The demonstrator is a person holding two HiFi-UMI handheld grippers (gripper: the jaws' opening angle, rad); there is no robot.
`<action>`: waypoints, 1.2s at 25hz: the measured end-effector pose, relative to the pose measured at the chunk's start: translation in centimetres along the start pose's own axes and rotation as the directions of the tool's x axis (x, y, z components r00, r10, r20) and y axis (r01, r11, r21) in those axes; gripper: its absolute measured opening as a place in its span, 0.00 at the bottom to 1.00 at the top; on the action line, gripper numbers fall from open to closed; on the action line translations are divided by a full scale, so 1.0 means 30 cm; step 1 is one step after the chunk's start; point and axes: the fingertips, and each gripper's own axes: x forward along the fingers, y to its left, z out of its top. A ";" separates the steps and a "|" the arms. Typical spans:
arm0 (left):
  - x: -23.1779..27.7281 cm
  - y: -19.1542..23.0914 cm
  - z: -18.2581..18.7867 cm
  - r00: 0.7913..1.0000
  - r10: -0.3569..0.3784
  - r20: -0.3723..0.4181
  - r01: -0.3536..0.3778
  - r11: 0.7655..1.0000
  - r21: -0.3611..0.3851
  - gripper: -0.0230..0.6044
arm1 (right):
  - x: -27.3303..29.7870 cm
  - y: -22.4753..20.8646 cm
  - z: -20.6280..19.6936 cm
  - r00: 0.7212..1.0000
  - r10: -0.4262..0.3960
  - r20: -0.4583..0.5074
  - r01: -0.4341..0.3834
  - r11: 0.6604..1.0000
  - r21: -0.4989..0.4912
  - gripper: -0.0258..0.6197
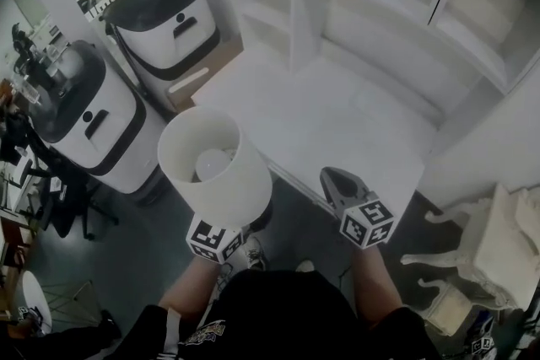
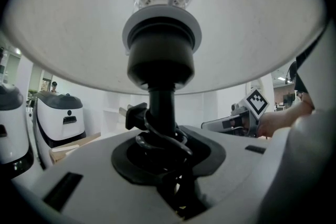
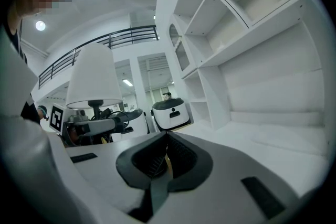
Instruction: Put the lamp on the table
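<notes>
Gripping the white-shaded, black-stemmed lamp (image 1: 215, 156) upright by its stem in my left claw (image 2: 160, 152), near the white table (image 1: 337, 122) edge. My right claw (image 1: 336, 181) is closed on nothing.

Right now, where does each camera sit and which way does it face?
Left gripper view: rides the left claw, looking along jaws clamped on the lamp stem, up under its shade; the right claw shows at right.
Right gripper view: rides the right claw, jaws together and empty, facing the table and shelves; left claw at left.
Head view: on the person's head, steeply down at the table; forearms and both claws show.
Shared: all three show the lamp.
</notes>
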 end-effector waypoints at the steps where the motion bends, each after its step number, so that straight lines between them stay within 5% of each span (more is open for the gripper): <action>1: 0.003 0.014 0.001 1.000 -0.008 0.000 0.008 1.000 -0.001 0.23 | 0.009 0.002 0.002 1.000 -0.010 0.002 0.010 1.000 0.001 0.08; 30: 0.109 0.386 0.001 0.968 -0.253 -0.006 0.253 0.967 0.031 0.23 | 0.297 0.037 0.014 0.967 -0.254 0.036 0.251 0.966 0.057 0.08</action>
